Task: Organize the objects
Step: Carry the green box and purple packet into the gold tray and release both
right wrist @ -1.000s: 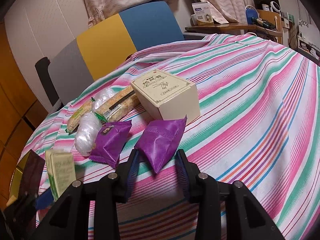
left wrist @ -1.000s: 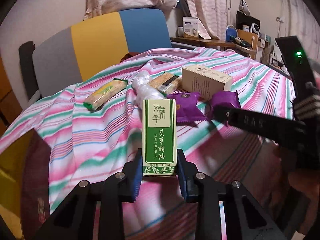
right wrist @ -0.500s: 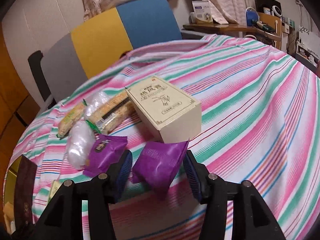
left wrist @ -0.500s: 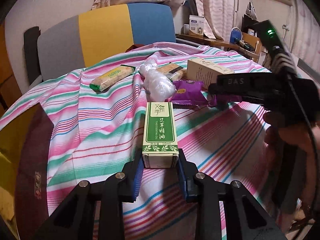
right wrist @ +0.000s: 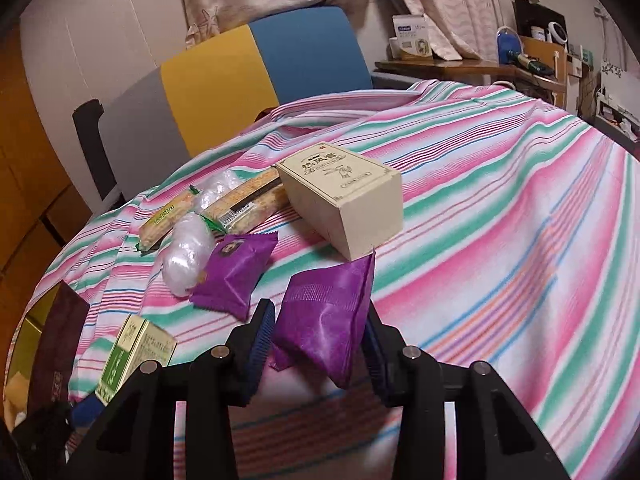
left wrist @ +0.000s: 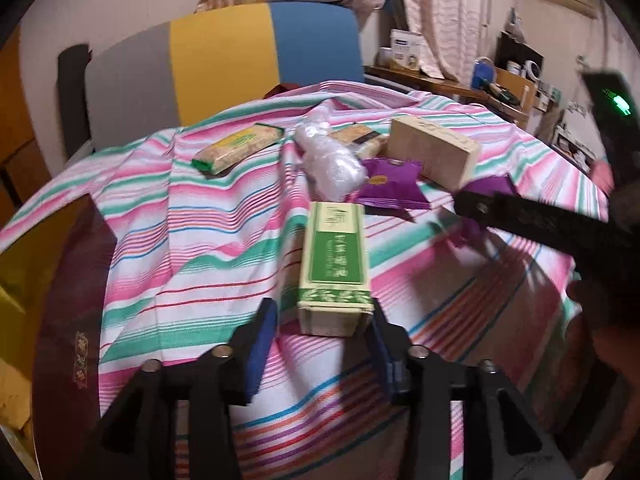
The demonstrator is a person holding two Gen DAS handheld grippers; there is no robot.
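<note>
We note the left gripper low in the centre of its frame, jaws spread wide. The green-and-cream box lies flat on the striped cloth, its near end reaching just between the jaw tips; there is a clear gap at the left pad, and the right pad sits close beside the box corner, contact uncertain. Image is motion-blurred here.

In the right wrist view we see the right gripper at lower centre, its jaws closed against both sides of a purple sachet, which stands tilted with one corner pointing up. A second purple sachet lies on the cloth just upper left of the jaws. Behind it, a clear plastic bundle, two long snack bars, and a beige carton toward centre frame. The green box shows at lower left, by the cloth's edge.
</note>
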